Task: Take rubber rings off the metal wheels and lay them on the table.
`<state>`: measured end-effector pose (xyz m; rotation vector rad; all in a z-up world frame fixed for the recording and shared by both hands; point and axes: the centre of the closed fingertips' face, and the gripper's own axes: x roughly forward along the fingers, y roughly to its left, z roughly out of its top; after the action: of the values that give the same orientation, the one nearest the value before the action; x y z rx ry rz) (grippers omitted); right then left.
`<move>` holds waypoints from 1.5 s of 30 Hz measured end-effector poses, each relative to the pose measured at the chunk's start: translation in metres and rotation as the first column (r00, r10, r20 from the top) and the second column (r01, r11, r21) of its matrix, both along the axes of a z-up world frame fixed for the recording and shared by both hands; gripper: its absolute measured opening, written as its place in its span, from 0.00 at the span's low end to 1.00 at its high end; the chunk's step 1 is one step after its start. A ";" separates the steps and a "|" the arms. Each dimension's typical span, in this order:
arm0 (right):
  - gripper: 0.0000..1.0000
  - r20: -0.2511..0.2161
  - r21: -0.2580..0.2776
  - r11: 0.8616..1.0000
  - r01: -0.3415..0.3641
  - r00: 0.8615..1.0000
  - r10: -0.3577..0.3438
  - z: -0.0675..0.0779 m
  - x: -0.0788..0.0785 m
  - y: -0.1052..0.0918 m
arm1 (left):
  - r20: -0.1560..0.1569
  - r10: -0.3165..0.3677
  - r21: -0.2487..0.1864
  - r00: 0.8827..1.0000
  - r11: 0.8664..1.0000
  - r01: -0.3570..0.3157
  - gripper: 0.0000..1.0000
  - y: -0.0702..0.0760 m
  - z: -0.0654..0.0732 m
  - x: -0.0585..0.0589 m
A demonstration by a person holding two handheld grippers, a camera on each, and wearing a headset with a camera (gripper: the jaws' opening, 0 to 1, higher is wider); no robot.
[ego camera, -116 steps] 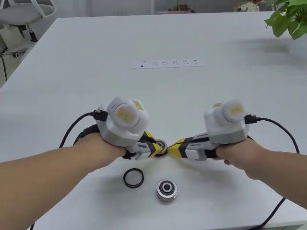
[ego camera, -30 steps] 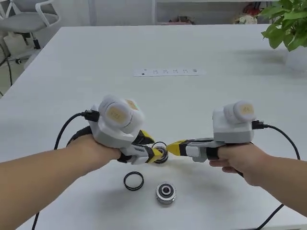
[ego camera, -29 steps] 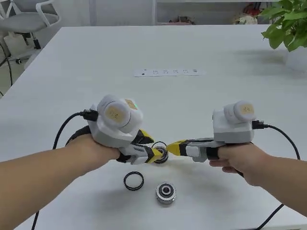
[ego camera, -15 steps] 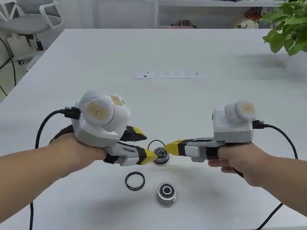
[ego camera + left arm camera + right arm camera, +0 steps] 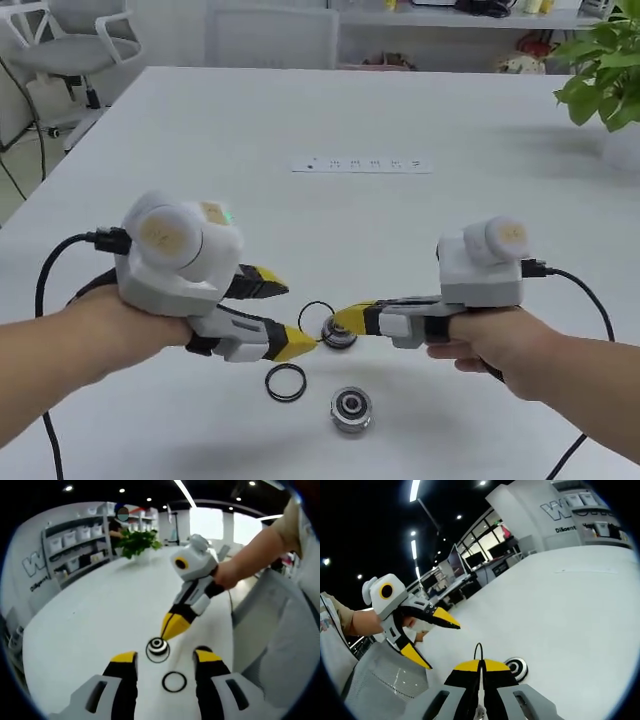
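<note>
Right gripper view shows my right gripper [image 5: 480, 667] with its jaws pressed fully together, and a thin black rubber ring [image 5: 476, 650] is pinched between the yellow tips and stands up from them as a narrow arc. The metal wheel [image 5: 516, 668] lies flat on the white table [image 5: 580, 610], just beside these tips on their right side. I cannot tell for sure whether the ring touches the wheel at some point. In the left gripper view the ring appears as a circle around the wheel, but in the head view most of the loop is beside it, toward the left gripper.

My left gripper [image 5: 165, 656] is wide open and holds nothing. Its two yellow tips are well apart and they point at the wheel, which is near in front of them. The tip of the right gripper comes from the opposite side, so both grippers face each other over the wheel.

A second rubber ring [image 5: 286, 382] lies flat on the table, near the lower jaw of the left gripper. A second wheel [image 5: 351, 410] stands near it, closer to me, and apart from both grippers.

Farther on the table there is a white power strip [image 5: 362, 164]. A green plant [image 5: 605, 70] is at the far right corner.
</note>
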<state>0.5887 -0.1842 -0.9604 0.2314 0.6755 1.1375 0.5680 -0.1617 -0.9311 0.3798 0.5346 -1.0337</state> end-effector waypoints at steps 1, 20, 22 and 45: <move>0.00 -0.001 0.000 1.000 -0.004 1.000 0.004 0.000 -0.001 0.001 | 0.000 0.000 -0.001 1.000 1.000 0.000 0.47 0.001 0.000 -0.001; 0.00 -0.033 -0.018 0.998 -0.061 0.998 0.060 -0.014 -0.016 0.016 | -0.026 0.019 0.011 0.999 1.000 -0.019 0.60 0.026 -0.011 -0.022; 0.00 -0.039 -0.019 0.997 -0.071 0.997 0.070 -0.016 -0.019 0.019 | -0.033 0.025 0.011 0.999 1.000 -0.024 0.61 0.029 -0.013 -0.024; 0.00 -0.126 -0.043 0.992 -0.122 0.985 0.116 -0.039 -0.039 0.032 | -0.069 0.053 0.013 0.996 0.999 -0.052 0.64 0.043 -0.027 -0.034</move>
<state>0.5498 -0.1519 -0.9989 0.2227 0.8358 1.2258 0.5339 -0.1188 -0.9577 0.3389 0.6097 -0.9965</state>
